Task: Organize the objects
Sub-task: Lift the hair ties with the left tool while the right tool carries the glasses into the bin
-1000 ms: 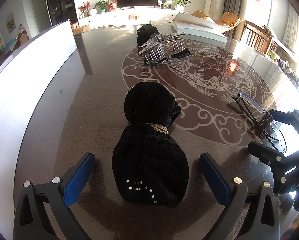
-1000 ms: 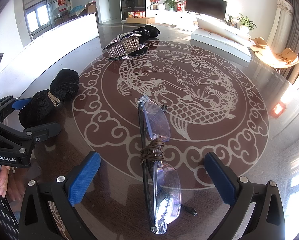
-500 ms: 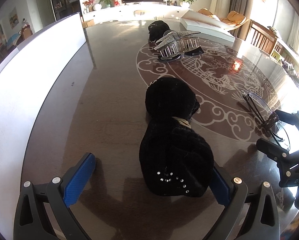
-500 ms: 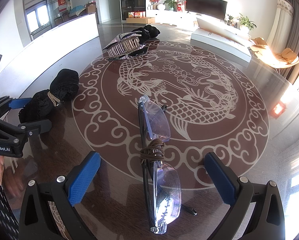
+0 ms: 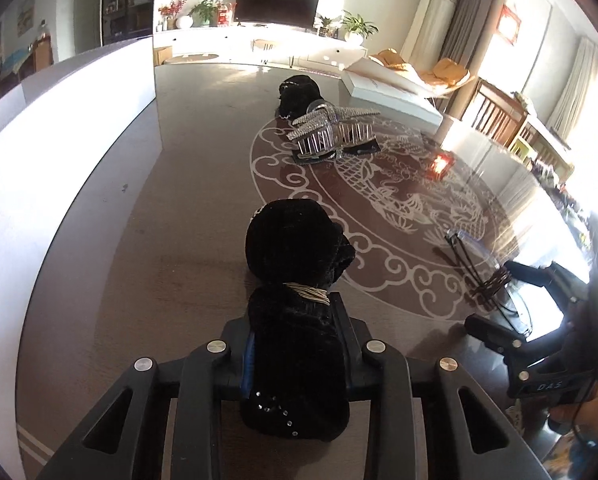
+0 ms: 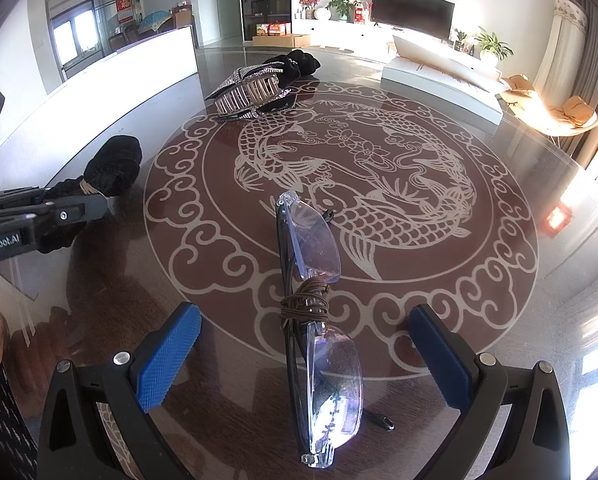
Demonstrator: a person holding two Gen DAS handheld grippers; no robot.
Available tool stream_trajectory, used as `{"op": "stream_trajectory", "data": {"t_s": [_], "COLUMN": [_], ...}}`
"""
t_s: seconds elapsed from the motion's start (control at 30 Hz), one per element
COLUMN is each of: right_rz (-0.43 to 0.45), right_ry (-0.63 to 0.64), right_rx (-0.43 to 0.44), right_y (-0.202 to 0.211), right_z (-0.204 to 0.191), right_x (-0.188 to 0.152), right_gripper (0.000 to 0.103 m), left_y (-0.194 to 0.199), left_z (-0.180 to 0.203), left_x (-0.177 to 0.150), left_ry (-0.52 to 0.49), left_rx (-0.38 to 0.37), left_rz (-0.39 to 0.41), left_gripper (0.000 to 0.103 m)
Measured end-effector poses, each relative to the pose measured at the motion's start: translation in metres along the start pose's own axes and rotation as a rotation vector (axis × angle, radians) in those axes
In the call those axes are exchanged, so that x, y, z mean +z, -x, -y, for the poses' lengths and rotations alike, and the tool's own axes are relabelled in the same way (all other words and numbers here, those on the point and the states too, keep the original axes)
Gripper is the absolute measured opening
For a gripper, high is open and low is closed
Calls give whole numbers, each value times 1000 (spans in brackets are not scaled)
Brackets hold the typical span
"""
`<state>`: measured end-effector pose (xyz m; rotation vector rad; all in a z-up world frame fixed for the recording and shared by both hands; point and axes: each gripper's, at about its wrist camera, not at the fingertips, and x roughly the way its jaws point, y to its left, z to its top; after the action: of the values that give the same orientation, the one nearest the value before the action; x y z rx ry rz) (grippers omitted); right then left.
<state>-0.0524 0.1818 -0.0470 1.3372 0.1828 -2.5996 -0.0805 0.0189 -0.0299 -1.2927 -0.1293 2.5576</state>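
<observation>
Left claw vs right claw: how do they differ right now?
The left claw is shut on the black velvet bundle; the right claw is open, gripping nothing. The left's pads press the fabric; the right's blue pads straddle the glasses without touching. Both sit low over the table.

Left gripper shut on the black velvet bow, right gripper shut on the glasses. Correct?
Not quite. The right gripper is open, its fingers either side of the glasses without touching, per the right wrist view. The left gripper is shut on the black velvet bow.

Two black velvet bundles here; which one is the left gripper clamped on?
The near black bundle, tied with a tan cord, between the left gripper fingers; the other lies behind the rhinestone clip.
</observation>
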Motion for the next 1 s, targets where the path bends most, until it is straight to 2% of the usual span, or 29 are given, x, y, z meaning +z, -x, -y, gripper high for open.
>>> {"op": "stream_trajectory", "data": {"t_s": [0.2, 0.33, 0.47, 0.5, 0.53, 0.57, 0.6, 0.67, 0.77, 0.87, 1.0], "right_rz": [-19, -39, -180, -197, -193, -189, -204, -226, -203, -126, -3], "right_ry": [-19, 25, 37, 28, 26, 31, 29, 4, 1, -17, 15], "right_rx": [-11, 20, 27, 22, 22, 24, 28, 41, 45, 106, 224], "right_y": [-2, -9, -14, -13, -9, -4, -2, 2, 16, 42, 72], "right_z": [-1, -3, 0, 2, 4, 6, 8, 11, 6, -11, -63], "right_x": [3, 14, 24, 26, 28, 31, 33, 35, 38, 57, 105], "right_gripper": [103, 103, 101, 97, 74, 29, 19, 17, 13, 12, 12], "left_y": [4, 8, 11, 11, 11, 12, 13, 16, 31, 68, 131], "left_z": [-3, -4, -7, -7, -8, -7, -6, -5, -10, -24, -56], "left_x": [-3, -5, -4, -3, -4, -3, -3, -3, -3, -2, 13], "left_ry": [34, 40, 57, 59, 58, 55, 52, 50, 87, 154, 187], "left_rx": [-26, -31, -42, -45, -46, -49, -51, -59, -97, -148, -114], "left_rz": [7, 15, 25, 27, 28, 30, 33, 45, 75, 136, 243], "left_gripper": [31, 31, 31, 31, 31, 31, 30, 31, 30, 30, 31]}}
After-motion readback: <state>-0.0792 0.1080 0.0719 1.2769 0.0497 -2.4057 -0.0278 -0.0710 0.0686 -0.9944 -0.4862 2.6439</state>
